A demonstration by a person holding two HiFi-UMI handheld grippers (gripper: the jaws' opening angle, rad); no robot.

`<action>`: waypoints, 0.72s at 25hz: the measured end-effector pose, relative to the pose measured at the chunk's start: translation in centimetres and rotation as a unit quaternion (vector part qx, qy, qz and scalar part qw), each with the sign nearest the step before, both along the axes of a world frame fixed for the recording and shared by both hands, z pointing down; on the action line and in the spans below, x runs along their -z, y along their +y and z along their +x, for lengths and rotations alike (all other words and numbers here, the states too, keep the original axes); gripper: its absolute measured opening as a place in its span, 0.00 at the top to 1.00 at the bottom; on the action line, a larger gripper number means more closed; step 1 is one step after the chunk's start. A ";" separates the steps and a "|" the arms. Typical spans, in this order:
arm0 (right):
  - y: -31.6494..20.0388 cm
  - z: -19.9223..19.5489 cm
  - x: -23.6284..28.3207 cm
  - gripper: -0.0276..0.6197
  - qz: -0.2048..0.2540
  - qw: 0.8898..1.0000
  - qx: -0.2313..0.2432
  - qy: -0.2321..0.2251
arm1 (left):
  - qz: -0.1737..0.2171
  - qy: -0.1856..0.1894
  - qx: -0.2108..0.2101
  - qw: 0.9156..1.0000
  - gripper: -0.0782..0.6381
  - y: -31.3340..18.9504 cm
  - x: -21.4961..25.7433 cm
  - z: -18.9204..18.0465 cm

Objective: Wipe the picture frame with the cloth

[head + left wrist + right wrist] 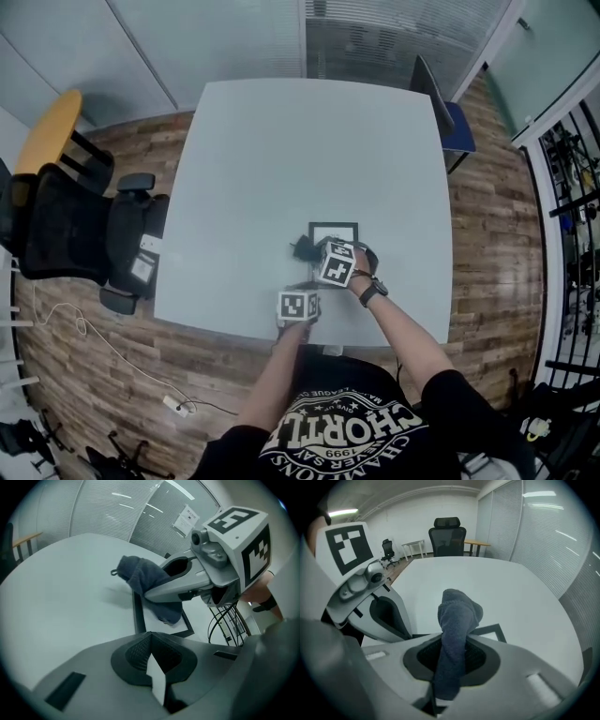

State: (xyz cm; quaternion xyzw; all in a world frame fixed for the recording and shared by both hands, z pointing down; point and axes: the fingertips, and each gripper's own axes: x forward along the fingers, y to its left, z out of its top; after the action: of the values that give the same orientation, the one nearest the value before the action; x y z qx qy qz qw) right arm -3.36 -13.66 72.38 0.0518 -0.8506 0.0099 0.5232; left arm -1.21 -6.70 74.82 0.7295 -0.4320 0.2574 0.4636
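Two grippers: you are holding both by the picture frame.
Left gripper: jaws together, empty, sitting off the frame's near side.
Right gripper: pinching the cloth, dangling it onto the frame's face.
Frame: lying flat, directly ahead of both.

The only readable print is on the person's black T-shirt, at the near edge of the head view and upside down to the camera. Large white arched letters spell "CHORTL", and the word's end is lost in a fold. By it stands a small "1999" and a line that seems to read "CHAMPIONS". The finer lines cannot be made out.

The cubes on the left gripper and right gripper bear black-and-white square codes without letters.

A printed sheet on the far glass wall is too small to read.
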 end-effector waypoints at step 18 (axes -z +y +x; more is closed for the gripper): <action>0.3 10.4 -1.8 0.84 -0.005 0.996 -0.061 0.066 | 0.002 0.006 0.014 1.000 0.90 -0.2 0.2 -0.8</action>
State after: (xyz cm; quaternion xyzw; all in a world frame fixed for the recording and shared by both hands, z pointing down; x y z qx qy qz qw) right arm 7.01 -13.39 74.20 0.1014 -0.8095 0.0430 0.5767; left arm -1.98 -6.87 74.65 0.7257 -0.4399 0.2456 0.4685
